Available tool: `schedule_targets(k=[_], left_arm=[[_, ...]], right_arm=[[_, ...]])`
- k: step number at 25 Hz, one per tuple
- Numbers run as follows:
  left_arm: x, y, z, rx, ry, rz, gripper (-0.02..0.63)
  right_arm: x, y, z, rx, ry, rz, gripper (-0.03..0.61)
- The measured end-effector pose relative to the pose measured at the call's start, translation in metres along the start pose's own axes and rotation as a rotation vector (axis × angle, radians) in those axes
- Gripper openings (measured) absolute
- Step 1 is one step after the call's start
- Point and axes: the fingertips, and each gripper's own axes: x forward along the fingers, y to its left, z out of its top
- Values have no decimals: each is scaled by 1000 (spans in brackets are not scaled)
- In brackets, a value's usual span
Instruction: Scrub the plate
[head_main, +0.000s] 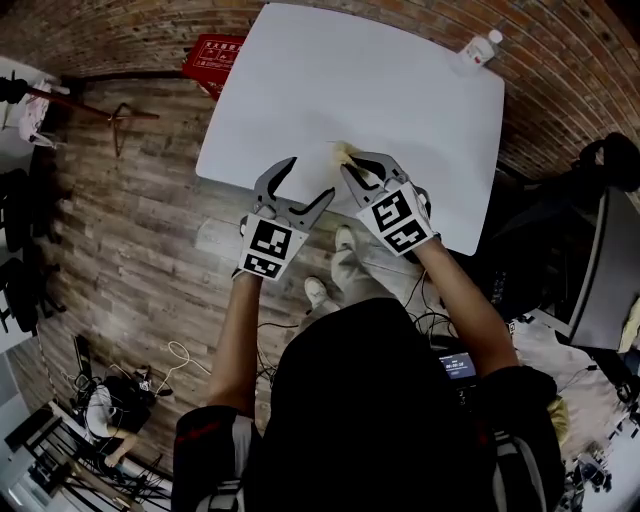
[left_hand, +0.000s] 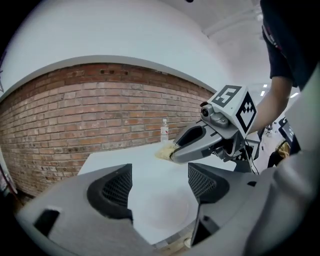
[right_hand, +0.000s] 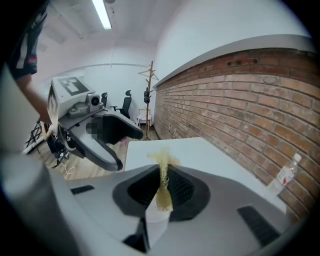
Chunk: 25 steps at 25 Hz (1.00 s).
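A white plate (left_hand: 161, 214) lies on the white table (head_main: 400, 90) near its front edge, faint against the top; I cannot make it out in the head view. My left gripper (head_main: 310, 178) (left_hand: 160, 185) is open, its jaws spread just above and on either side of the plate, holding nothing. A yellowish scrubber (right_hand: 162, 182) (head_main: 344, 154) (left_hand: 164, 151) is pinched between the closed jaws of my right gripper (head_main: 352, 162) (right_hand: 162, 192), which hovers over the table just beyond the left one. The left gripper (right_hand: 127, 147) shows at the left of the right gripper view.
A small clear bottle (head_main: 481, 47) (left_hand: 164, 131) (right_hand: 285, 174) stands at the table's far right corner by the brick wall. A red box (head_main: 216, 55) lies on the wooden floor beyond the table's left side. A coat stand (right_hand: 149, 95) and office chairs are farther off.
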Motion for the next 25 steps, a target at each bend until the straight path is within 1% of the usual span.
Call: schedule_targets(k=[2, 5, 6, 8, 11, 13, 17, 20, 25], left_arm=[[-11, 0, 17, 18, -34, 36, 351], [-29, 0, 40, 12, -90, 76, 251], [-33, -2, 45, 13, -100, 78, 245], [-40, -7, 51, 23, -110, 71, 233], [-50, -17, 61, 38, -128, 74, 179], [-58, -20, 66, 39, -140, 94, 150], [-75, -20, 72, 58, -156, 131, 63], [-82, -21, 73, 56, -170, 132, 42], [-101, -22, 81, 16, -212, 142, 25]], right_arm=[[-7, 1, 6, 38, -32, -9, 46], [-19, 3, 18, 76, -72, -19, 46], [-22, 5, 22, 84, -83, -20, 46], [-29, 9, 29, 94, -105, -20, 46], [-41, 15, 40, 113, -148, -21, 46], [-51, 21, 52, 126, -183, -17, 46], [-62, 32, 70, 144, -233, -9, 46], [-68, 34, 74, 143, -250, -22, 46], [-85, 46, 87, 162, -281, -36, 46]])
